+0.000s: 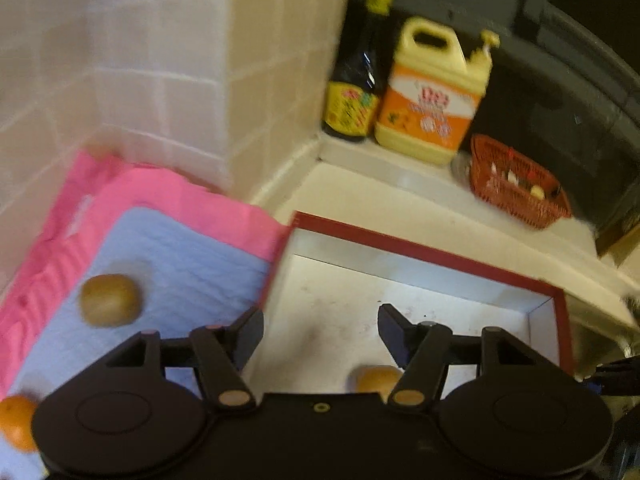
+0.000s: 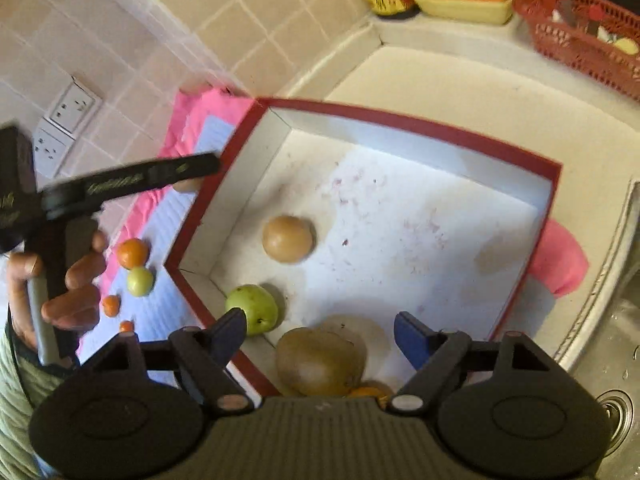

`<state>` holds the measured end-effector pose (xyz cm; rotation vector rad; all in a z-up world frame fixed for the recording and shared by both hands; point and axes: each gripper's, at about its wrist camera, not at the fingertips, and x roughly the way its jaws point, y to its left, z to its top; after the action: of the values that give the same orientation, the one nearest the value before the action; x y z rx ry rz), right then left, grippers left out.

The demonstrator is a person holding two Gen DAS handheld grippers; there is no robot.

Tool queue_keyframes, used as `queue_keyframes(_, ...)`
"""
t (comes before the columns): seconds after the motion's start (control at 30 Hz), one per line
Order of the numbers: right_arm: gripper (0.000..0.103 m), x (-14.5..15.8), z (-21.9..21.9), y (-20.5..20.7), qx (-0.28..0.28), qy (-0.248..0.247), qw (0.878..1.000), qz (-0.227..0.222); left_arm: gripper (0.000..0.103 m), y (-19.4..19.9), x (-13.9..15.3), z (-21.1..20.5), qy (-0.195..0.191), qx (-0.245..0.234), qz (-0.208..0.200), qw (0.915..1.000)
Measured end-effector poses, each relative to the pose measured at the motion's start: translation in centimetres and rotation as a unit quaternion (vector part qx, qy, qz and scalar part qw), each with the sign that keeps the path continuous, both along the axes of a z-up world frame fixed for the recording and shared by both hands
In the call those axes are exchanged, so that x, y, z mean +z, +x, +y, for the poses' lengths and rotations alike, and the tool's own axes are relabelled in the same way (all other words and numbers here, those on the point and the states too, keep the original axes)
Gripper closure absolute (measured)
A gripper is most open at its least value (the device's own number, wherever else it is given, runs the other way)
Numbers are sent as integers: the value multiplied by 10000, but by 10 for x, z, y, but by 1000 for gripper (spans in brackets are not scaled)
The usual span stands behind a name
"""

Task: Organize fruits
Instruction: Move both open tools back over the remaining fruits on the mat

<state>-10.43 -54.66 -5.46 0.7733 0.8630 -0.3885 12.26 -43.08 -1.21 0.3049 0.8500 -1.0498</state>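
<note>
on the left, a brown kiwi (image 1: 110,300) and an orange tangerine (image 1: 16,422) are seen on the blue quilted cloth (image 1: 180,264). the left gripper (image 1: 320,330) is held with jaws wide and empty over the red-rimmed white cardboard box (image 2: 420,124). inside the box, a green round fruit (image 2: 254,308), a tan round fruit (image 2: 287,239) and a large brown kiwi (image 2: 318,362) are seen, the last below the right gripper (image 2: 320,338), whose jaws are spread wide and empty.

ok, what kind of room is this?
Likely a home kitchen counter: tiled wall, sink drain at the edge, and a sauce bottle beside a yellow jug in the corner.
</note>
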Motion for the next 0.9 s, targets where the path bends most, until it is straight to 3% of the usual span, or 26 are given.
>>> queue_keyframes(0.27, 18, 47, 22, -12, 83, -373, 9983, -447, 25, 11, 28, 118, -437, 796, -236, 9956)
queue_keyframes(0.47, 17, 61, 44, 12, 411, -498, 9968, -477, 25, 10, 43, 219, -696, 1717, -340, 9821)
queue_keyframes(0.57, 17, 63, 58, 31, 690, -572, 9950, -449, 25, 8, 52, 272, -726, 2271, -438, 9702)
queue_keyframes(0.9, 17, 88, 128, 125, 1779, -1203, 9753, -525, 25, -5, 79, 428, -820, 3811, -923, 9162)
